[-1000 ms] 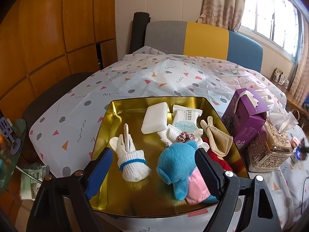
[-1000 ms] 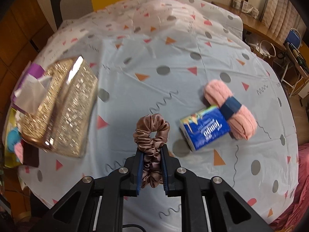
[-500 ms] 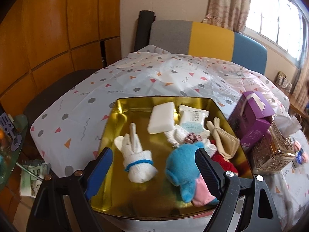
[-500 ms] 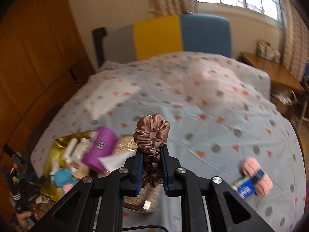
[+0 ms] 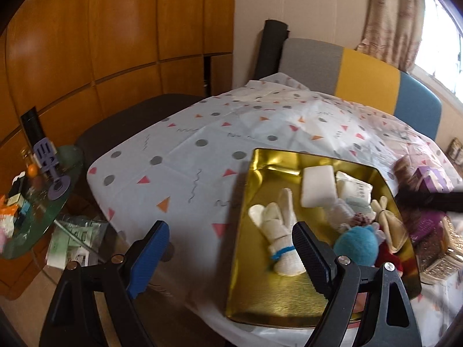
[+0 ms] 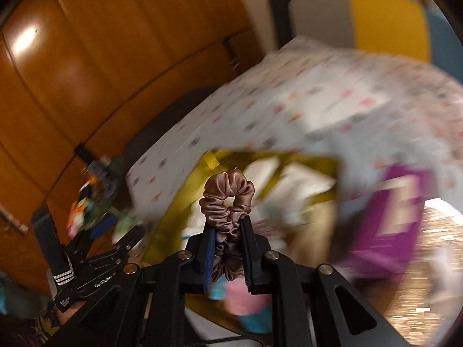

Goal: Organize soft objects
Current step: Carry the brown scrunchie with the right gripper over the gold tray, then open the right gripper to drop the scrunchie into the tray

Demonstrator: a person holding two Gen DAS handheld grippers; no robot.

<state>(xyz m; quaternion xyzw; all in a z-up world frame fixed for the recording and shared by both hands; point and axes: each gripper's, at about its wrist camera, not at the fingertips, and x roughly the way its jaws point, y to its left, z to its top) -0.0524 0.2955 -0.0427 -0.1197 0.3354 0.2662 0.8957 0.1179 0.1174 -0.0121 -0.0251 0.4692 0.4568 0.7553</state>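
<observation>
Right claw (image 6: 227, 248) clenched on the brown satin scrunchie (image 6: 228, 199), loop sticking up past the tips, carried above the gold tray (image 5: 249, 263); left claw (image 5: 231, 256) gapes empty over the tray's near-left corner. Scrunchie looks light, floppy and slick, so pinching the bunched fabric deep between the pads seems safest. Tray of soft items sits on a confetti-print tabletop (image 5: 188, 156), wood-panelled wall (image 5: 115, 43) behind, striped chair (image 5: 361, 75) beyond.

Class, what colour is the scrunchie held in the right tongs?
Shiny rose-brown scrunchie; clearest in the right wrist view.
</observation>
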